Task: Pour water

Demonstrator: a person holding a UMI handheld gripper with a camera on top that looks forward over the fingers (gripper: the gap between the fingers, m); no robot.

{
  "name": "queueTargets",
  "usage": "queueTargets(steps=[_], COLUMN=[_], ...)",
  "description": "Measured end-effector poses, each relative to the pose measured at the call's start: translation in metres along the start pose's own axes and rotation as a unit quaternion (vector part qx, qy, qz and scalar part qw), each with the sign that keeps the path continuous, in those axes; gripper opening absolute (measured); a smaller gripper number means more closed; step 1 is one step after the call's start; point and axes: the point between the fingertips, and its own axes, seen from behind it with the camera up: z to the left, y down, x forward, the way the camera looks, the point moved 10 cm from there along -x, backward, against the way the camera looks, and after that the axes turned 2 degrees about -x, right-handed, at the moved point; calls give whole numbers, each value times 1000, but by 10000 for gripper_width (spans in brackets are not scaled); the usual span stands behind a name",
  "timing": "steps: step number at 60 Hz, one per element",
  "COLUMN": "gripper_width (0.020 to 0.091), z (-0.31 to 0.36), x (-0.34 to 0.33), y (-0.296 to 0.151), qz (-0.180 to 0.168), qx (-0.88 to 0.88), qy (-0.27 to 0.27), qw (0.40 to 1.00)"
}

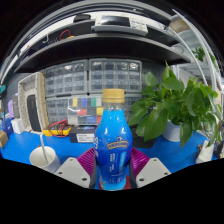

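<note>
A bottle of blue drink with a yellow cap and a blue label stands upright between my fingers, held above the blue table. My gripper is shut on its lower body, and the magenta pads press against both sides. A white cup sits on the table to the left of the fingers, slightly ahead. The bottle hides what lies directly beyond it.
A leafy green plant stands to the right, close to the bottle. Drawer cabinets line the back under a shelf. Yellow-framed glasses and small items lie on the table at the left.
</note>
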Motion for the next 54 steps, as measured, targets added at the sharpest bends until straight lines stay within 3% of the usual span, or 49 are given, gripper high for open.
queueTargets(steps=[6, 17, 19, 33, 54], gripper_width=[529, 856, 871, 862, 856], z=[0, 5, 7, 37, 129], x=[-1, -11, -16, -84, -183], y=[1, 14, 17, 29, -46], qz=[11, 57, 62, 105, 85], qx=[5, -11, -13, -20, -6], qy=[11, 30, 33, 29, -2], qw=[1000, 998, 997, 994, 996])
